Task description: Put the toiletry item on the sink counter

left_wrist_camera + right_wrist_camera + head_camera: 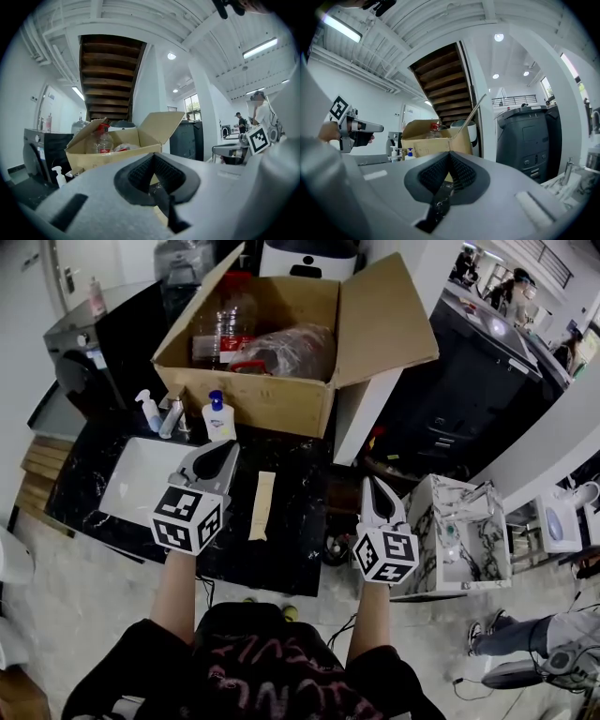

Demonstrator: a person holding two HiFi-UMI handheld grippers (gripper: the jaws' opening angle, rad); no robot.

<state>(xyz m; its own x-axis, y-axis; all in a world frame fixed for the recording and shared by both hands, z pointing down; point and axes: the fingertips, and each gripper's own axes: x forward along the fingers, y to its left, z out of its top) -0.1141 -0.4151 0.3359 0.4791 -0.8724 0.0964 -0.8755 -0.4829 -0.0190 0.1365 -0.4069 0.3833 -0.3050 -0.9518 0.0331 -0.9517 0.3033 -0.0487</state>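
Observation:
A beige tube lies flat on the black marble counter, to the right of the white sink basin. My left gripper hovers over the basin's right edge, just left of the tube, and holds nothing. Its jaws meet at the tip in the left gripper view. Off the counter's right edge my right gripper is also shut and empty, its jaws closed in the right gripper view. Neither gripper touches the tube.
An open cardboard box with bottles inside stands at the back of the counter. A blue-capped pump bottle, a spray bottle and a faucet stand in front of it. A small marble sink model sits at right, below a black cabinet.

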